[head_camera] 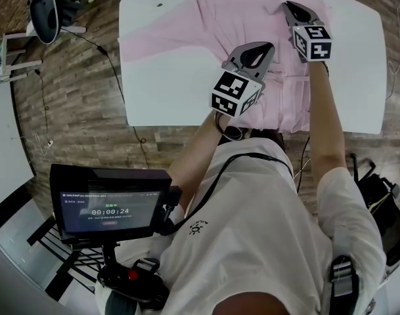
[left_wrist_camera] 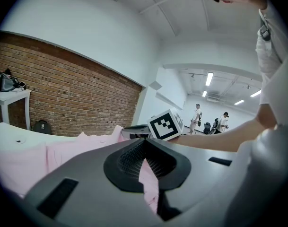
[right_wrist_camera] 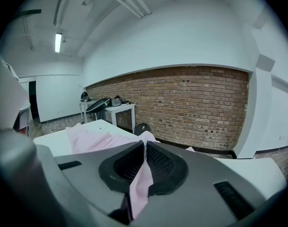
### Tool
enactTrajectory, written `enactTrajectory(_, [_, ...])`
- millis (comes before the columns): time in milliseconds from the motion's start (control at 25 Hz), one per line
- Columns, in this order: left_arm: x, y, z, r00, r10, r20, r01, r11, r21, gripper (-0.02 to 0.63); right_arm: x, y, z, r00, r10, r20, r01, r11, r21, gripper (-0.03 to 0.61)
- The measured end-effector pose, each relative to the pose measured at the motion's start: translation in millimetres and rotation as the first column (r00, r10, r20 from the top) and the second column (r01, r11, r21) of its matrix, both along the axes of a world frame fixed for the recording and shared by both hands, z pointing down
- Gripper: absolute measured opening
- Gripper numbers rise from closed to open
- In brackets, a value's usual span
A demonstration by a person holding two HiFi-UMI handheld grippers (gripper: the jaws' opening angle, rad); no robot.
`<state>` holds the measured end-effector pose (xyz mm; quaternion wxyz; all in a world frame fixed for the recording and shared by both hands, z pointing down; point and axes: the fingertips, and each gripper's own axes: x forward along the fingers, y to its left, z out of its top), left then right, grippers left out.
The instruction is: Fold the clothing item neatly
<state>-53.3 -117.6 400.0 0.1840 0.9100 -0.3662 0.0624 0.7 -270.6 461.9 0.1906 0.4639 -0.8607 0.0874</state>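
Note:
A pink shirt [head_camera: 213,28] lies spread on the white table [head_camera: 154,97], one sleeve stretched to the left. My left gripper [head_camera: 268,44] is shut on a fold of the pink cloth [left_wrist_camera: 148,183] near the shirt's middle. Farther back and to the right, my right gripper [head_camera: 288,5] is shut on another piece of the pink fabric [right_wrist_camera: 141,183]. In both gripper views a strip of pink cloth hangs pinched between the ribbed pads. The right gripper's marker cube [left_wrist_camera: 165,124] shows in the left gripper view.
A monitor on a stand [head_camera: 111,205] sits low at the left. A chair [head_camera: 48,8] and white furniture stand on the wood floor at the top left. A brick wall [right_wrist_camera: 200,108] lies beyond the table. Two people [left_wrist_camera: 210,119] stand far off.

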Motion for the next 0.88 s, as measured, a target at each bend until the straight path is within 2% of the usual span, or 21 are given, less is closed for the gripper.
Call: enactTrajectory(880, [-19,-1,7,0.999,-0.048,0.012,0.049,0.999,-0.012,0.003,-57,0,15,0.996,-0.074,0.050,0.075,0.997,-0.026,0.023])
